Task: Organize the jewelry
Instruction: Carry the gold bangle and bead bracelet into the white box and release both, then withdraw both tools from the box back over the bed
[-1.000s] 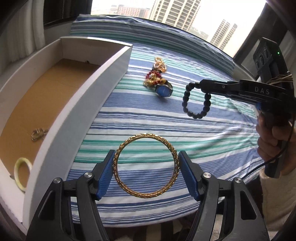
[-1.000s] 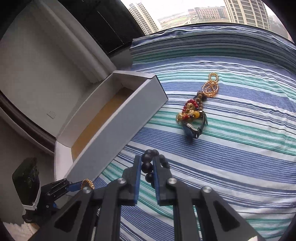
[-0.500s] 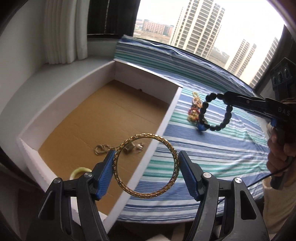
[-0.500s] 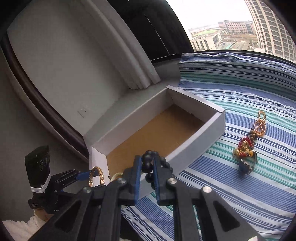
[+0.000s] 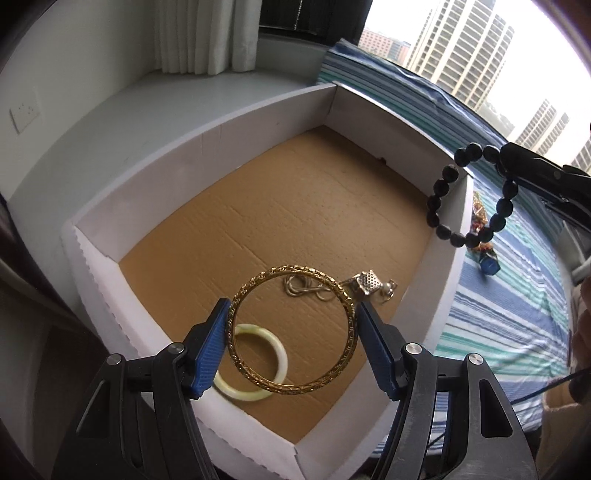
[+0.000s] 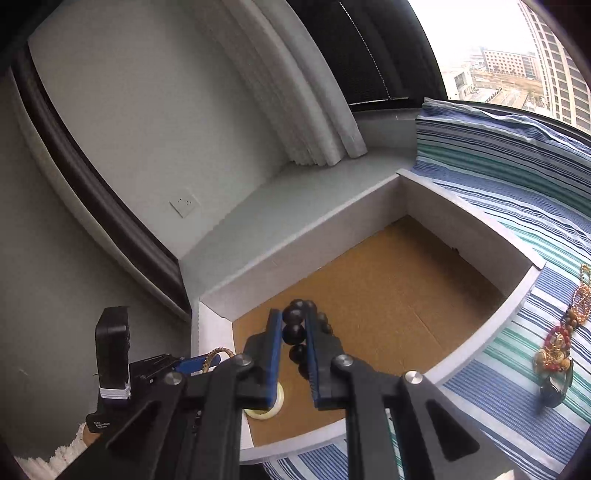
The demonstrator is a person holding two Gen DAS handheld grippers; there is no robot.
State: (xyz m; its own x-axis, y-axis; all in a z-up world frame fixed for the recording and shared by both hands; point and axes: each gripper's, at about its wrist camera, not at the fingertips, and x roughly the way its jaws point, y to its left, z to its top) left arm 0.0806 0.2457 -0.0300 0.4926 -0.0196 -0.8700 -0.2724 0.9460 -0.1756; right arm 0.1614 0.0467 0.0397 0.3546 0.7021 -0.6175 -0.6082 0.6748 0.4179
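Glossy engraved gold metal bangle (image 5: 293,328)

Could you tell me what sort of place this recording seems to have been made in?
Probably a bedroom in a high-rise flat. A striped bedsheet covers what looks like a mattress beside a white window ledge, white curtains hang above it, and tower blocks show through the window.

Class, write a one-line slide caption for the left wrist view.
Left gripper holds an ornate gold bangle above the white cardboard box.

Both the left gripper (image 5: 293,341) and the right gripper (image 6: 293,354) have black plastic arms, silver round screws and ribbed blue jaws.
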